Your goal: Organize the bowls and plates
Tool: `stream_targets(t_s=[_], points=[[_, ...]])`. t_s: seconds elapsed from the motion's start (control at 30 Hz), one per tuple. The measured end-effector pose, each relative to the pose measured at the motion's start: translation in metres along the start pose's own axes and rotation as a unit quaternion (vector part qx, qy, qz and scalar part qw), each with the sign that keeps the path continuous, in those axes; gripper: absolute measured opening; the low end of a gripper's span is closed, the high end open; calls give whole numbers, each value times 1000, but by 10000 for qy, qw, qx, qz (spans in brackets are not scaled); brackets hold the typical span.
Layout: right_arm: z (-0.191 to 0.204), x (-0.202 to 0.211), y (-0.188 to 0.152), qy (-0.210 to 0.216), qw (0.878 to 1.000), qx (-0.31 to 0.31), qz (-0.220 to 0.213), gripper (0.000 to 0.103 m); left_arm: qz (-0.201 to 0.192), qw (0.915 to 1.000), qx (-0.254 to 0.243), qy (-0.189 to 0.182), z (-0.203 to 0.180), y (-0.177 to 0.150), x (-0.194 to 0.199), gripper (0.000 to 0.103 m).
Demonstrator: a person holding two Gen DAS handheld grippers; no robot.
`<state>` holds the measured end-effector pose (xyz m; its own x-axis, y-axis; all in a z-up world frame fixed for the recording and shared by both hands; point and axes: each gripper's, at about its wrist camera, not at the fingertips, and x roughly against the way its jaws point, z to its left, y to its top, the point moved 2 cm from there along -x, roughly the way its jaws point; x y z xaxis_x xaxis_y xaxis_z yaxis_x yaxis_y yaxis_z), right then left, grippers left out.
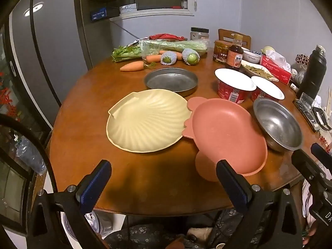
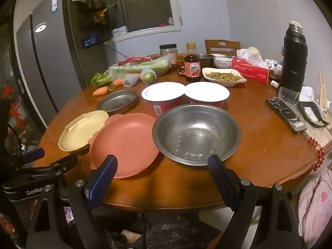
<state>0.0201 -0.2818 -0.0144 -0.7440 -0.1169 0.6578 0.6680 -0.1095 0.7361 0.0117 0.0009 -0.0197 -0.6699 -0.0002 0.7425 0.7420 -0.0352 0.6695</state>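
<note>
On the round brown wooden table, the cream scallop-shell plastic plate lies farthest left of the near dishes, ahead of the left gripper and a little beyond its fingertips. That gripper hangs over the table's near edge with its jaws spread as wide as they go and nothing between them. Behind the shell plate sits a shallow round grey metal pan, well apart from either gripper. Next to the right lies the salmon-pink lobed plastic plate, its far left edge overlapping the shell plate's rim; the left gripper's right finger stands in front of its near edge. To the right again rests the round stainless-steel bowl, its rim over the pink plate's right edge, directly ahead of the right gripper, whose jaws are likewise fully spread and empty. Two red paper cups with white lids stand just behind the steel bowl.
</note>
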Motion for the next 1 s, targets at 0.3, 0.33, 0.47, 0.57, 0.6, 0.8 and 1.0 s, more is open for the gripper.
stream_targets(t_s=[0.3, 0.33, 0.47, 0.57, 0.6, 0.8, 1.0], points=[[66, 21, -30, -34, 10000, 25, -20, 89, -26, 10000, -18, -3, 1, -1, 0, 102], [67, 22, -30, -34, 10000, 28, -17, 89, -21, 10000, -20, -1, 1, -1, 0, 102], [67, 19, -32, -76, 9999, 58, -35, 89, -20, 10000, -28, -2, 1, 0, 0, 102], [69, 20, -33, -101, 9999, 80, -55, 90, -23, 10000, -26, -15, 2, 0, 1, 102], [70, 20, -33, -116, 9999, 81, -68, 89, -29, 10000, -39, -13, 1, 0, 1, 102], [70, 19, -34, -120, 9999, 93, -41, 90, -19, 10000, -40, -10, 1, -1, 2, 102], [69, 18, -33, -111, 9999, 98, -30, 90, -22, 10000, -61, -2, 0, 0, 3, 102]])
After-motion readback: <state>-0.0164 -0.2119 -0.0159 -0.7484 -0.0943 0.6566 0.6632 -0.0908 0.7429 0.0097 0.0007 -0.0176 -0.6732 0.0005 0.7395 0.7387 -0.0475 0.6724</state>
